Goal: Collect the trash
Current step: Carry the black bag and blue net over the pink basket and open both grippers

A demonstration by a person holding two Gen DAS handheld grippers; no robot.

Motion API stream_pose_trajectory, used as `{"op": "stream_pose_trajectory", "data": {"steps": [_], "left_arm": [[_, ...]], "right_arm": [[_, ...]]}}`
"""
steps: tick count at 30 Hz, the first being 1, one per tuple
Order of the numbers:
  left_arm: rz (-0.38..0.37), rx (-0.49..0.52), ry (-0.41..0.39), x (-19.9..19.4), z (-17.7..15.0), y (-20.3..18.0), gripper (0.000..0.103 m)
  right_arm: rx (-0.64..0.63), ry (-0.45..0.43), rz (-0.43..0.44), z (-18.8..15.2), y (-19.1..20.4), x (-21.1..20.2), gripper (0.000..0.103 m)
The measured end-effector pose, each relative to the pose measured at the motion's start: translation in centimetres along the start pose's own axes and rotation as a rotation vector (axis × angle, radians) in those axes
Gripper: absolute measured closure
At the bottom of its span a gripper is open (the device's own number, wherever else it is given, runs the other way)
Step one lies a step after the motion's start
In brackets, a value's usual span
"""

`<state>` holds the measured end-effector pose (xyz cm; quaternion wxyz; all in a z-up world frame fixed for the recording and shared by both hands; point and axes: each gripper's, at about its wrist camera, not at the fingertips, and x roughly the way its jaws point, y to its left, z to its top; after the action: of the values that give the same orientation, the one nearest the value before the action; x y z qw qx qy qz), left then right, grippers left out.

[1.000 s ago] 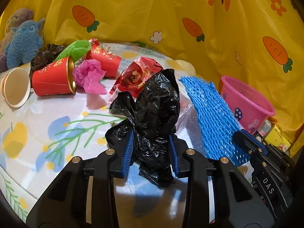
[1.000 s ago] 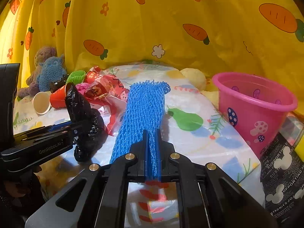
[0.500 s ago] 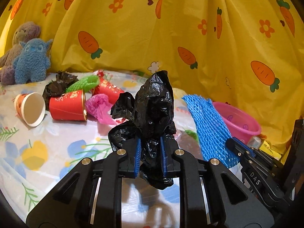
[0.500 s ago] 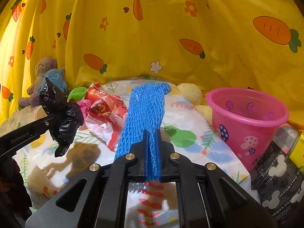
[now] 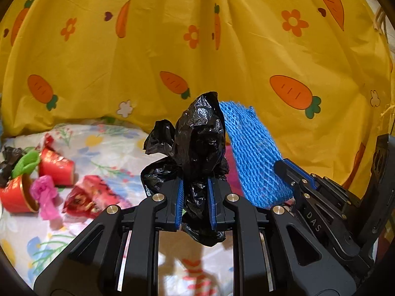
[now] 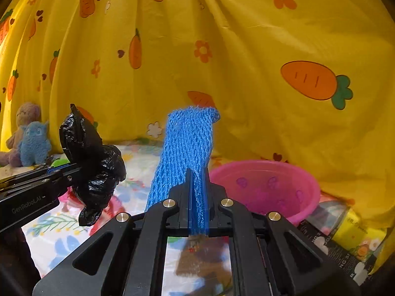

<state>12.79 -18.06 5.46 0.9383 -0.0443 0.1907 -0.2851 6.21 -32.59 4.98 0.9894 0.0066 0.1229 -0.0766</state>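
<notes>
Black crinkly plastic, a scrunched bag [image 5: 197,153], is being squeezed tight by the left gripper [image 5: 195,203] above the flowery sheet [image 5: 103,145]. A floppy blue foam net [image 6: 190,148] is being pinched by the right gripper [image 6: 197,207]. Both are being carried; dropping into the pink bucket [image 6: 266,187] is probably needed next.

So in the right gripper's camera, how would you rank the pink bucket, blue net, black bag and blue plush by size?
As they look:
1. pink bucket
2. blue net, nearer the camera, so unsure
3. black bag
4. blue plush, farthest away
</notes>
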Motion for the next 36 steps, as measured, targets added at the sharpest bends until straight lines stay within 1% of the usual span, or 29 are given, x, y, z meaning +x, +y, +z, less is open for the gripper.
{"op": "stream_pose_trajectory", "data": {"steps": [3,7,10,13,20,26,32,34,35,36], "left_arm": [[-0.054,0.01,0.009,3.0,1.0,-1.7,0.087],[-0.118,-0.005,0.038,7.0,2.0,-3.3,0.087],[-0.126,0.032,0.05,9.2,2.2,-4.5,0.087],[-0.146,0.049,0.072,11.0,2.0,-5.2,0.087],[-0.162,0.066,0.129,14.1,1.1,-6.1,0.087],[-0.19,0.053,0.158,15.5,0.7,-6.2,0.086],[-0.209,0.049,0.168,16.1,0.6,-6.2,0.086],[-0.229,0.037,0.175,16.5,0.5,-5.8,0.081],[-0.225,0.037,0.173,16.6,0.4,-5.7,0.075],[-0.221,0.037,0.174,16.7,0.3,-5.5,0.067]], "right_arm": [[0.011,0.001,-0.054,0.7,-2.1,1.3,0.095],[0.034,0.004,-0.112,1.1,-4.6,2.7,0.095],[0.038,0.014,-0.138,1.1,-5.8,3.8,0.095],[0.044,0.035,-0.149,0.7,-6.7,4.6,0.095],[0.049,0.055,-0.158,0.5,-7.9,5.8,0.095],[0.062,0.064,-0.16,0.2,-8.7,6.4,0.095],[0.076,0.077,-0.156,0.2,-9.1,7.2,0.095],[0.084,0.081,-0.154,0.1,-9.3,7.4,0.095],[0.09,0.083,-0.153,0.1,-9.4,7.4,0.095],[0.095,0.085,-0.146,0.0,-9.5,7.5,0.094]]}}
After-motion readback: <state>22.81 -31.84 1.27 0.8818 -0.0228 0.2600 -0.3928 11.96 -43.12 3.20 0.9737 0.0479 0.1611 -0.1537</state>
